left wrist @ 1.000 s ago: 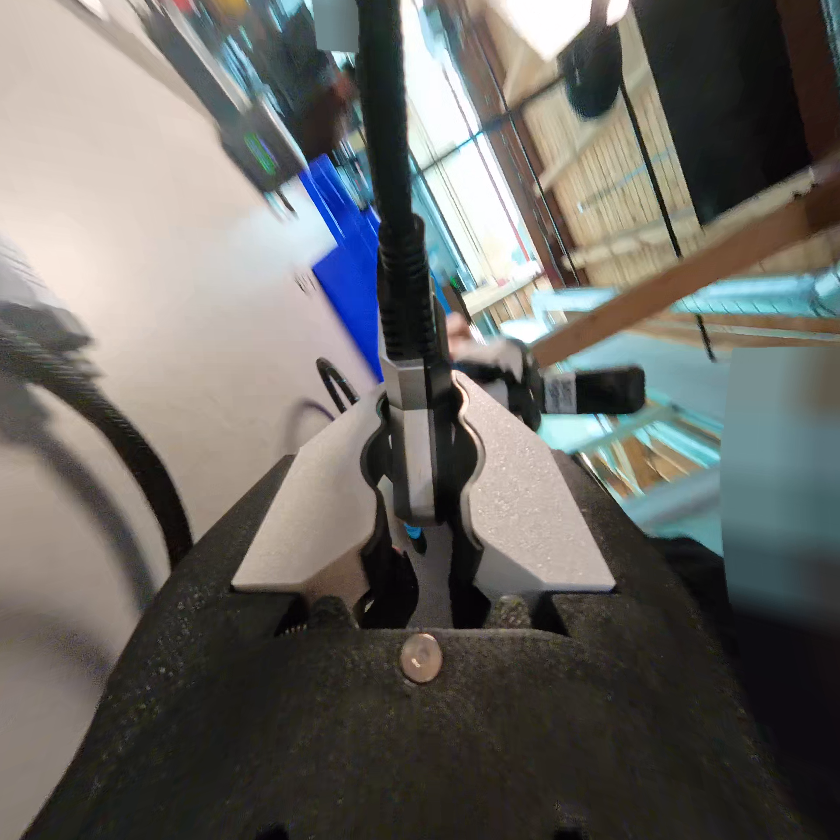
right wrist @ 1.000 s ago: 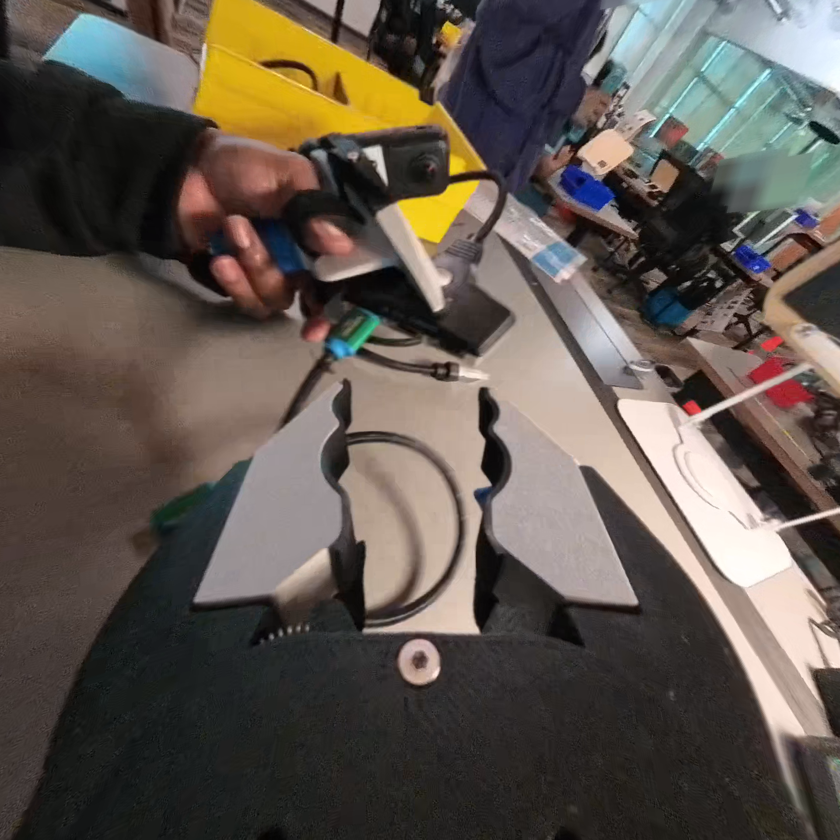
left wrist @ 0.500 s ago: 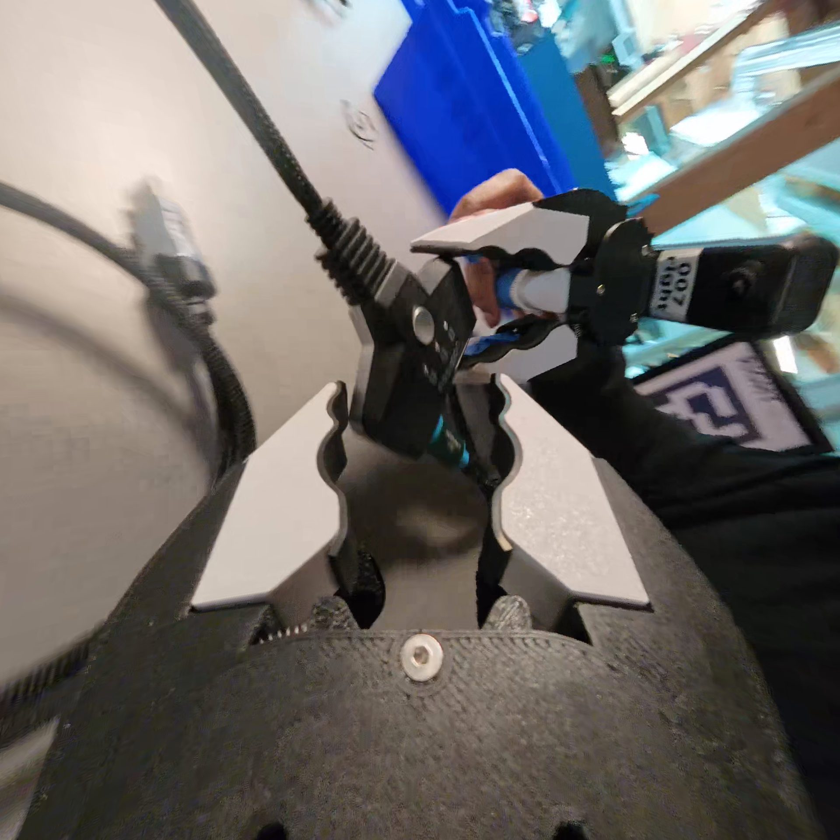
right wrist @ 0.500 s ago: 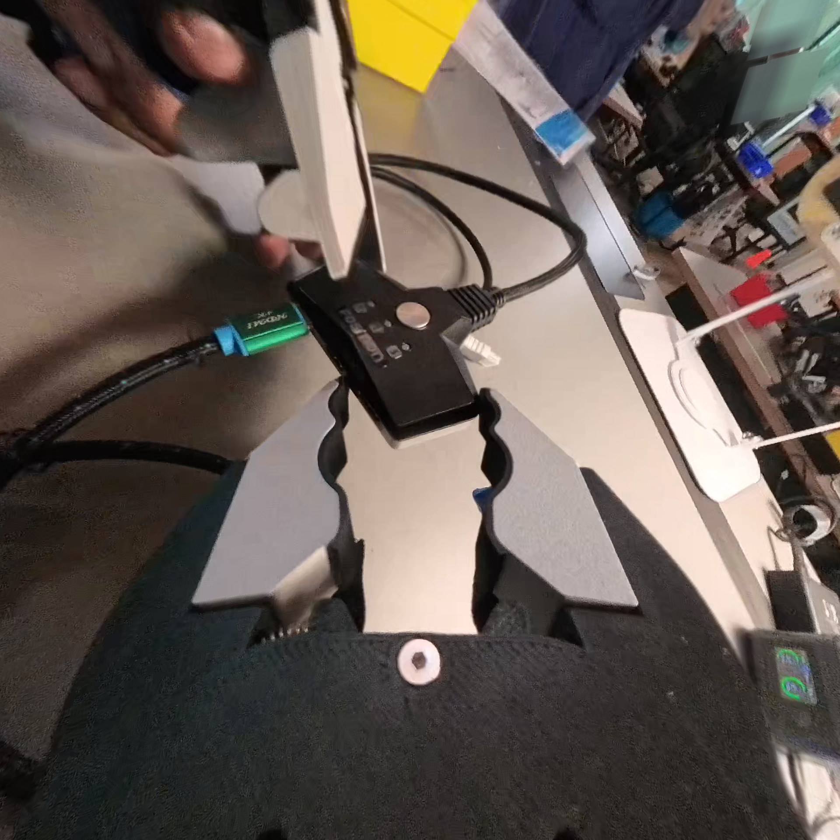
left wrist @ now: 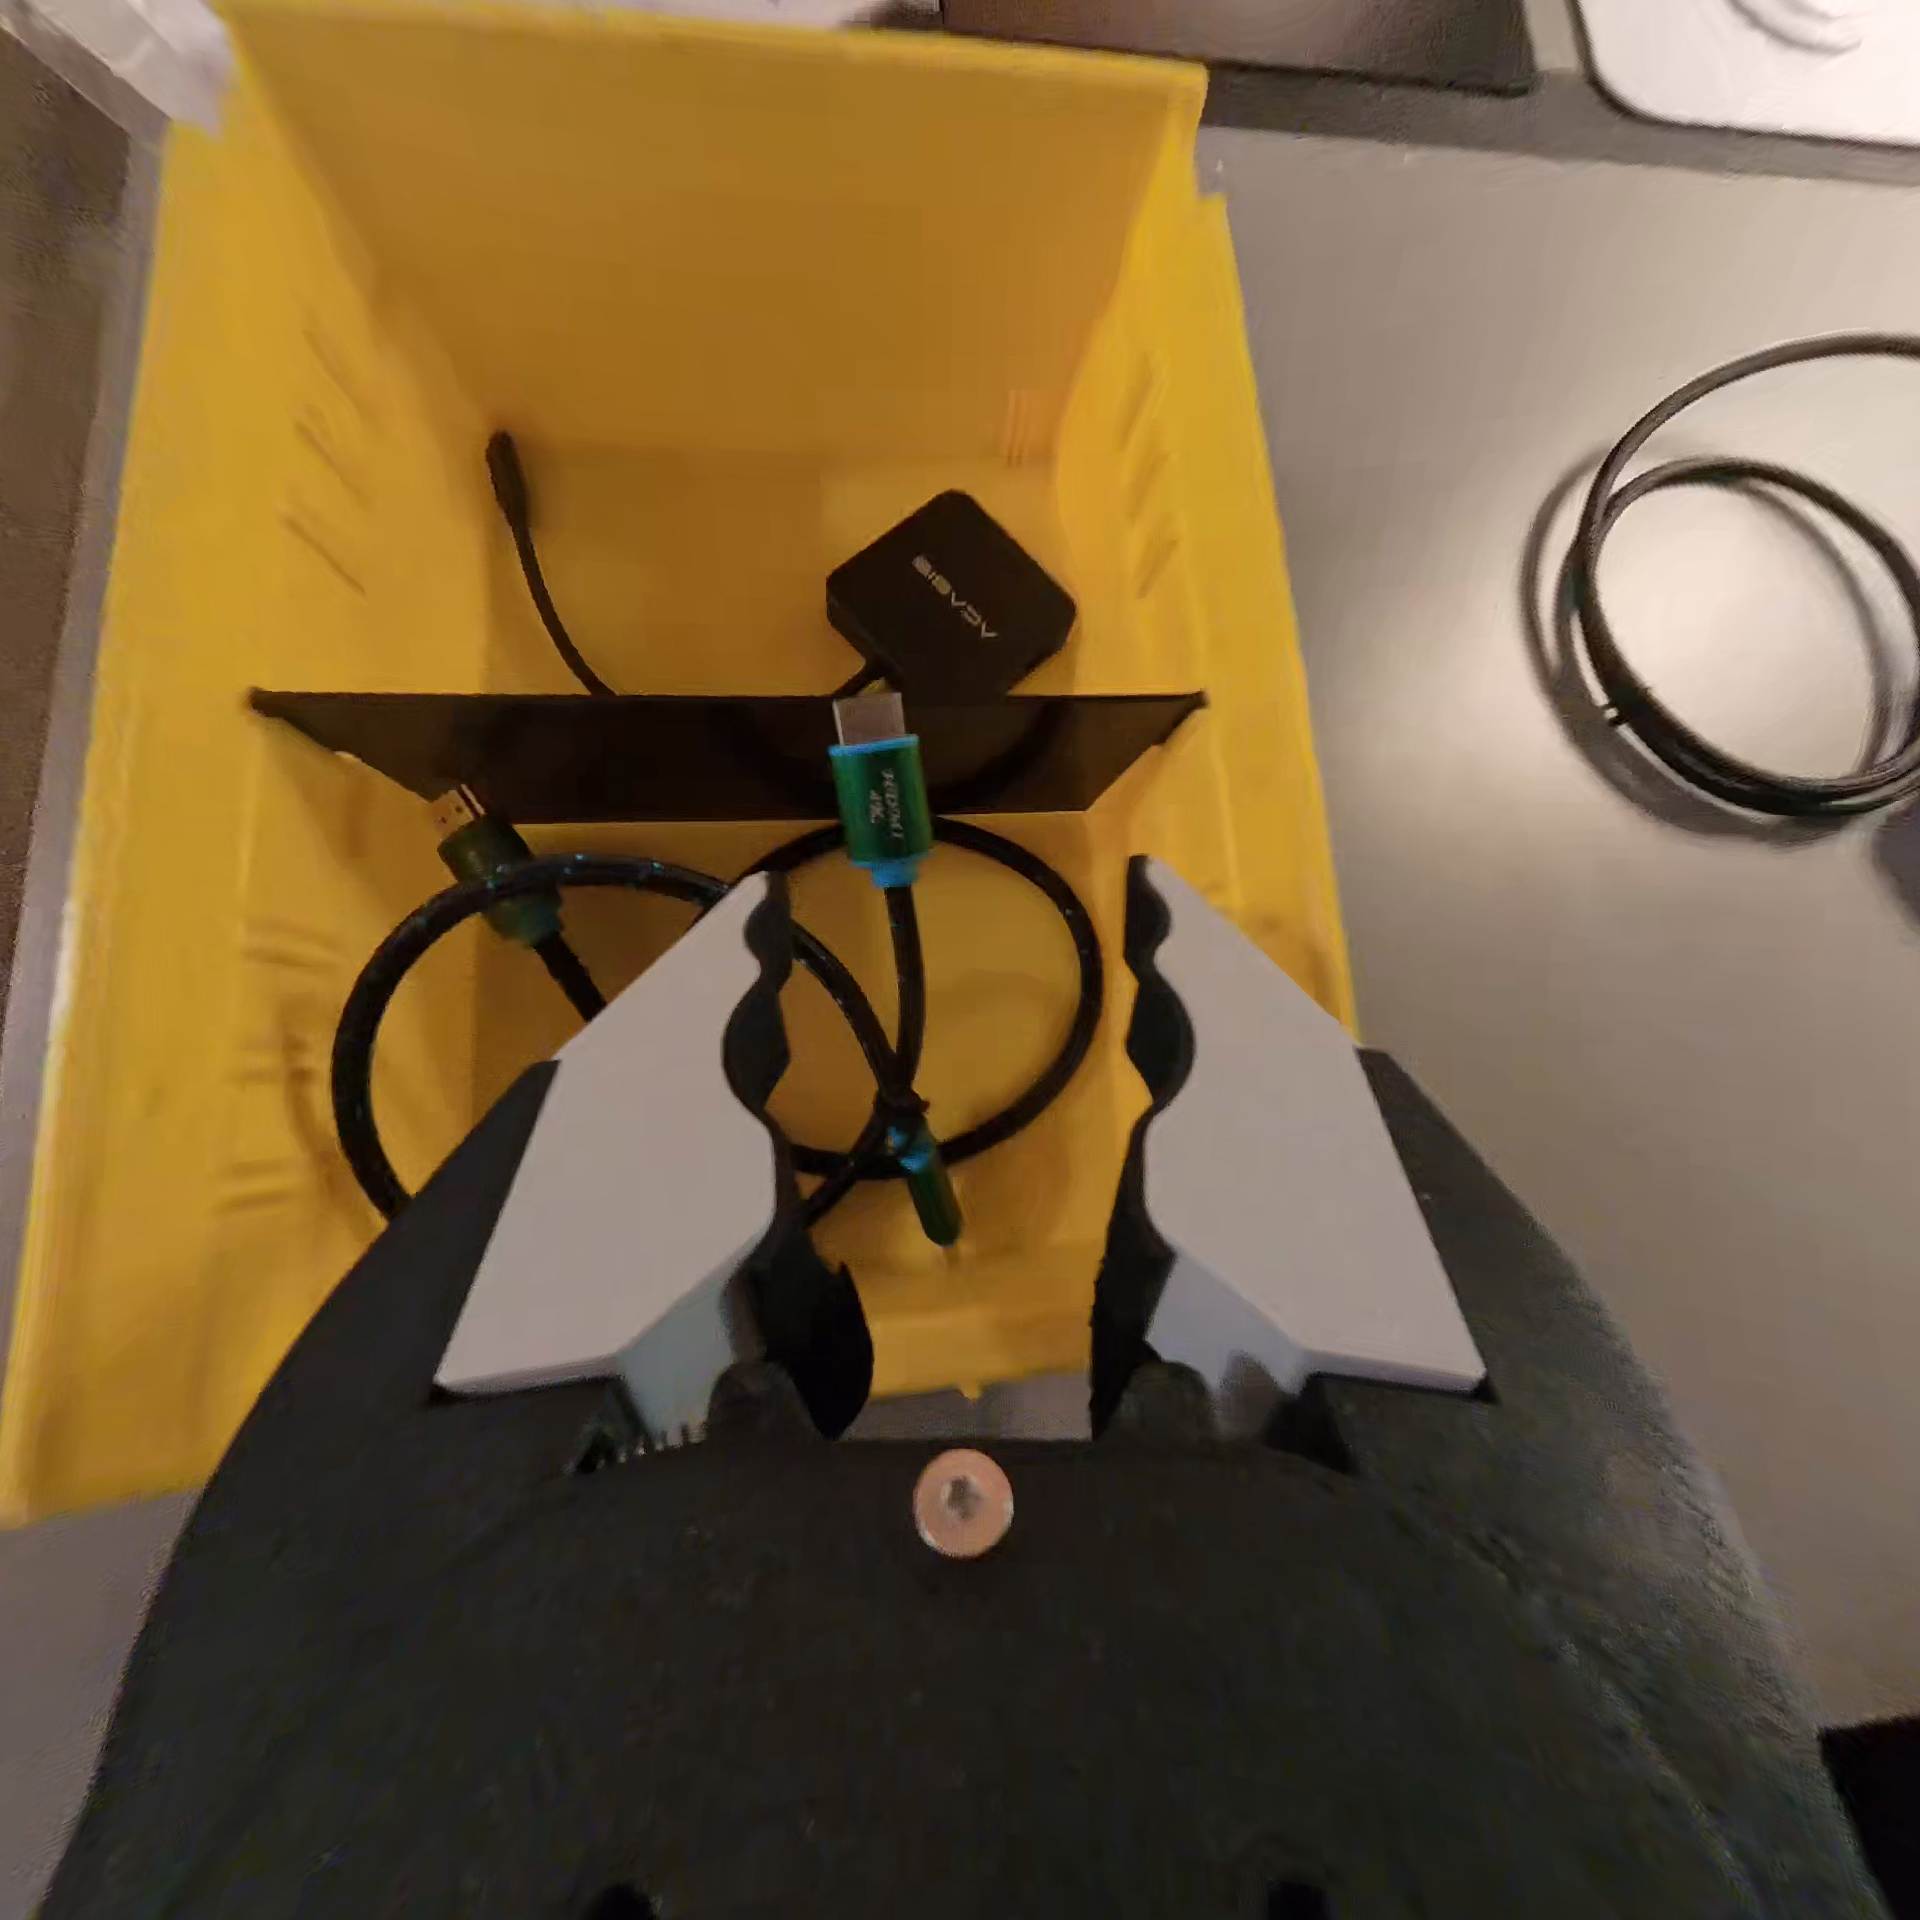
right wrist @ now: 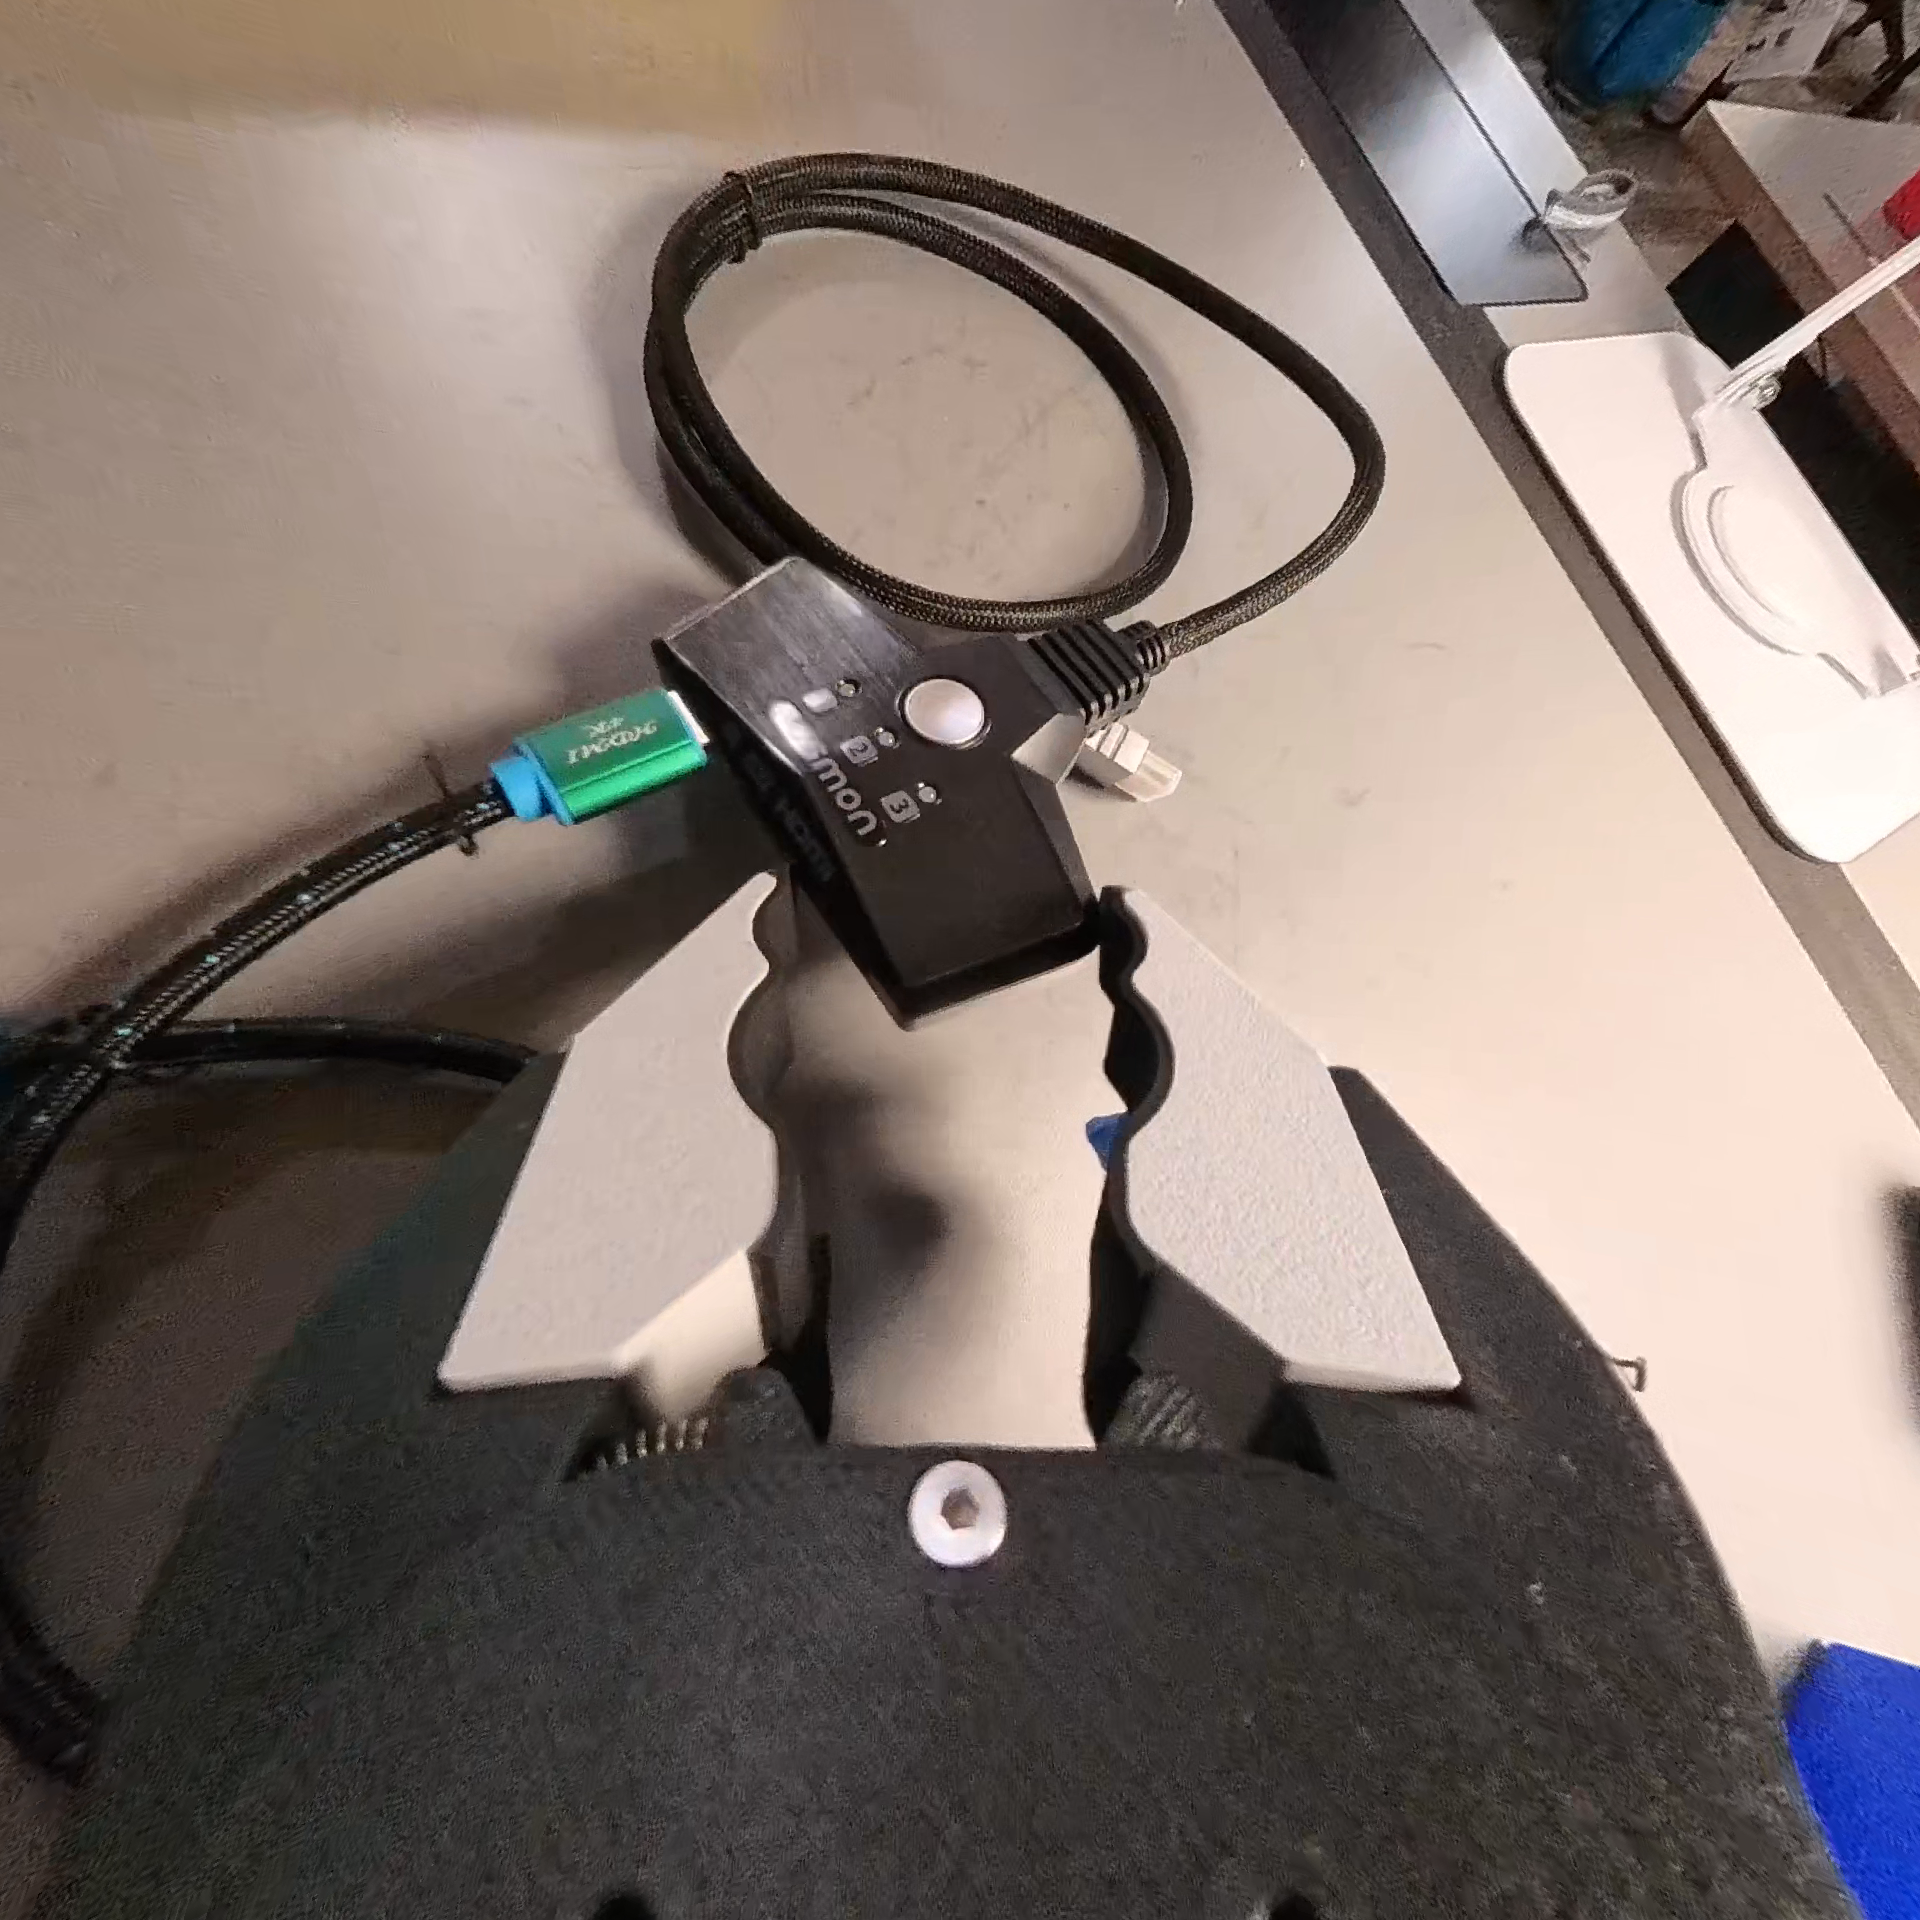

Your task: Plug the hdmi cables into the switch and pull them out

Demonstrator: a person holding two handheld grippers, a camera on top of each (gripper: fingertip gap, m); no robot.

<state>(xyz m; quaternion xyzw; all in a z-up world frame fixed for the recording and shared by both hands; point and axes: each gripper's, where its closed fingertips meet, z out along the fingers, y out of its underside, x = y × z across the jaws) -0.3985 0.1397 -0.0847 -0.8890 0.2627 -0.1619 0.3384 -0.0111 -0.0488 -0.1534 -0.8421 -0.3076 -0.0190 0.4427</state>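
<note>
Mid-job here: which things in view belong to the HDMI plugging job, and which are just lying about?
Job: HDMI switch; green plug seated in it; spare green-ended cables in the yellow bin; left gripper; right gripper.

Lying about: small black box; black divider; cable coil on table; white stand base.

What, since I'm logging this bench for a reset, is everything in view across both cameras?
yellow bin: 1, yellow, on the grey table
divider: 1, black, across the bin
loose HDMI plugs: 3, green, in the bin, near side of the divider
square adapter: 1, black, behind the divider
thin cable coil: 1, black, on the table right of the bin
HDMI switch: 1, black, at the right gripper's tips
seated HDMI plug: 1, green, in the switch's side
braided cable loop: 1, black, beyond the switch
flat base: 1, white, table's right edge
left gripper: 1, grey fingers, open over the bin
right gripper: 1, grey fingers, jaws wide
</note>
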